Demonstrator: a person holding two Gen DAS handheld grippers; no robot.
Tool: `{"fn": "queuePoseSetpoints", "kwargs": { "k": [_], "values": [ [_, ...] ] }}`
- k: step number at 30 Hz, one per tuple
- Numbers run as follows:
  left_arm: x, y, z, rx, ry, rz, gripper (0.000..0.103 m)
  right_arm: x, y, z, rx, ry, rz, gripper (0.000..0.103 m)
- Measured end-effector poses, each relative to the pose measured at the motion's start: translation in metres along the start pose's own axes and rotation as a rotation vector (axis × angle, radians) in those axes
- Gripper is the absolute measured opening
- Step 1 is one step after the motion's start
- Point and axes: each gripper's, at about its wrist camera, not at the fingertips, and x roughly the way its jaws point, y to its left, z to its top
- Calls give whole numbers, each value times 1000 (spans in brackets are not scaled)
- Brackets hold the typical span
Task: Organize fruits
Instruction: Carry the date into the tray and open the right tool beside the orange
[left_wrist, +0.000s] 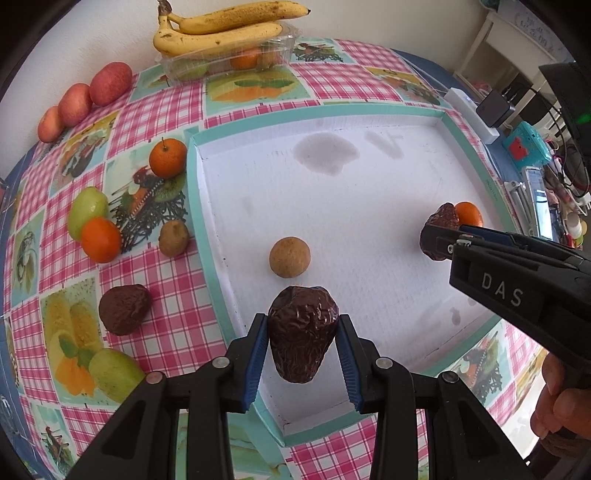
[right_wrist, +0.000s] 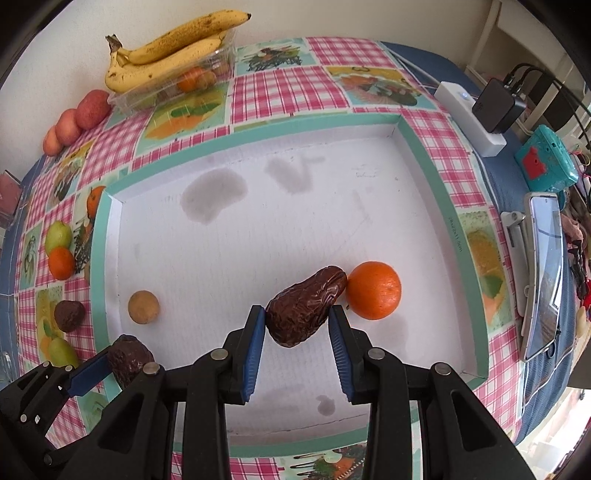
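Observation:
In the left wrist view my left gripper (left_wrist: 303, 319) is shut on a dark wrinkled avocado (left_wrist: 303, 343), held over the near edge of a white tray with a teal rim (left_wrist: 194, 221). At the tray's right, my right gripper (right_wrist: 297, 310) is shut on a second dark avocado (right_wrist: 306, 306) whose narrow end touches an orange (right_wrist: 373, 290). A round tan fruit (left_wrist: 290, 257) lies in the tray between the two. The right wrist view shows the left gripper (right_wrist: 107, 363) with its avocado (right_wrist: 131, 356) at lower left.
On the checked cloth left of the tray lie a third avocado (left_wrist: 123, 309), a kiwi (left_wrist: 173, 238), two oranges and green fruits. Red apples (left_wrist: 110, 83) and bananas (left_wrist: 218, 33) on a clear box sit at the back. A power strip (right_wrist: 469, 118) and phone (right_wrist: 546, 273) lie right.

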Motion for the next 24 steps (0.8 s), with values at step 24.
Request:
{"fn": "queuePoseSetpoints", "kwargs": {
  "k": [24],
  "values": [
    [21,-7,-2,2,34,15,40,2,2,-1,-6,5,-8,37]
  ]
}}
